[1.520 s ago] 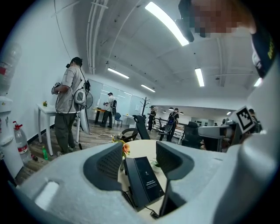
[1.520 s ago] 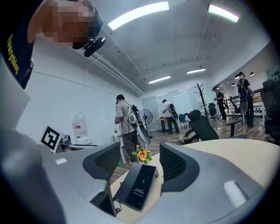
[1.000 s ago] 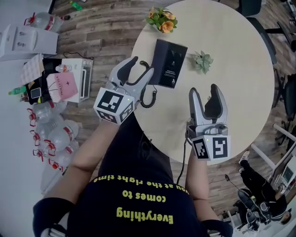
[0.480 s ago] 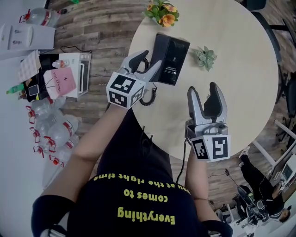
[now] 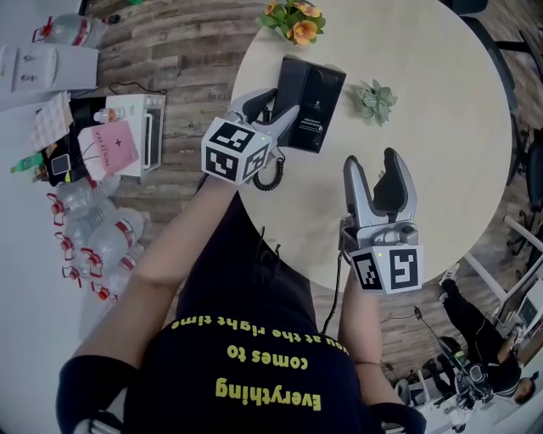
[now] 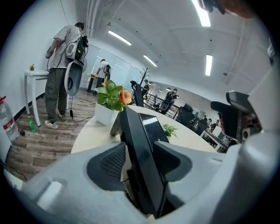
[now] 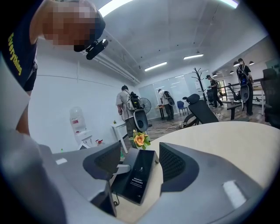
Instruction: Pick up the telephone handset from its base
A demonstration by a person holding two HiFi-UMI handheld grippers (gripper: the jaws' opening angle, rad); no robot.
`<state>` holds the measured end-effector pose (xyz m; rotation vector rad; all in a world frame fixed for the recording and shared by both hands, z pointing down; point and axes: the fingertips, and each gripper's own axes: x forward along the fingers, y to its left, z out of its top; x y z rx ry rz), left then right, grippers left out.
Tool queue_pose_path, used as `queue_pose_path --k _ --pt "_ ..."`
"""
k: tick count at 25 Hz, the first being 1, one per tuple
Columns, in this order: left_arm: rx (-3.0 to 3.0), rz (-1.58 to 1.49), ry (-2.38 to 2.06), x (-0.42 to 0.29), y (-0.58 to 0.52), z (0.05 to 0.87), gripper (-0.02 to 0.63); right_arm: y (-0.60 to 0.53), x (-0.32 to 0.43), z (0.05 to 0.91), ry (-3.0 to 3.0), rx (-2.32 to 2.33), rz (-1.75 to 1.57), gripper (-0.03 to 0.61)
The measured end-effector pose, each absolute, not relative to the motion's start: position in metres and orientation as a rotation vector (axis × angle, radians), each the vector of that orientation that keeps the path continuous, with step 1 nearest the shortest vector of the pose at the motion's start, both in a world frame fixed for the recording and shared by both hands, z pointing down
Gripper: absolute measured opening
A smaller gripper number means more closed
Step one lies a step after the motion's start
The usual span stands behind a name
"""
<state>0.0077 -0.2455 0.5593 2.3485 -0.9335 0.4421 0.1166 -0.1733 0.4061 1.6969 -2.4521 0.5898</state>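
Note:
A black telephone [image 5: 318, 100] lies on the round pale table [image 5: 441, 127], with its handset [image 5: 287, 85] along its left side. My left gripper [image 5: 284, 103] straddles that side. In the left gripper view the handset [image 6: 135, 131] stands between the two pads of this gripper [image 6: 141, 151]. The jaws have just been closing; a thin strip of table still shows between the left pad and the handset. My right gripper [image 5: 373, 163] hovers open over bare table, nearer me than the phone, with nothing in it. In the right gripper view the telephone [image 7: 141, 174] lies ahead beyond its jaws [image 7: 140, 153].
A coiled cord [image 5: 270, 174] hangs off the phone near the table edge. Orange flowers in a pot [image 5: 293, 19] stand behind the phone, and a small green plant [image 5: 373, 100] sits to its right. Water bottles and boxes [image 5: 110, 157] crowd the floor at left.
My left gripper has sunk and slid forward onto the phone's left side, and its jaws have narrowed around the handset. The right gripper has stayed where it was.

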Motion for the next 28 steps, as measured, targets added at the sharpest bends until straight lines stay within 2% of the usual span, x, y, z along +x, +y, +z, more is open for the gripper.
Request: queue_pose_path --k 10,12,15,16,18,28 --pt "2.337 0.449 -0.912 0.011 -0.247 0.564 0.172 -0.173 0.123 0.408 -2.444 1.711 0.580 0.262" --pt "2.334 0.449 -0.907 0.010 -0.246 0.564 0.169 -0.172 0.125 0.408 -2.433 1.719 0.567 0.244" --pt "2.336 0.440 -0.888 0.009 -0.245 0.564 0.164 -0.170 0.126 0.411 -2.392 1.709 0.552 0.123" --pt "2.339 0.435 -0.878 0.009 -0.246 0.564 0.163 -0.170 0.127 0.413 -2.381 1.701 0.552 0.056" --pt "2.337 0.431 -0.866 0.009 -0.246 0.564 0.160 -0.170 0.127 0.413 -2.376 1.689 0.554 0.012" --pt "2.307 0.401 -0.897 0.005 -0.244 0.555 0.106 -0.168 0.130 0.407 -2.378 1.696 0.527 0.012"
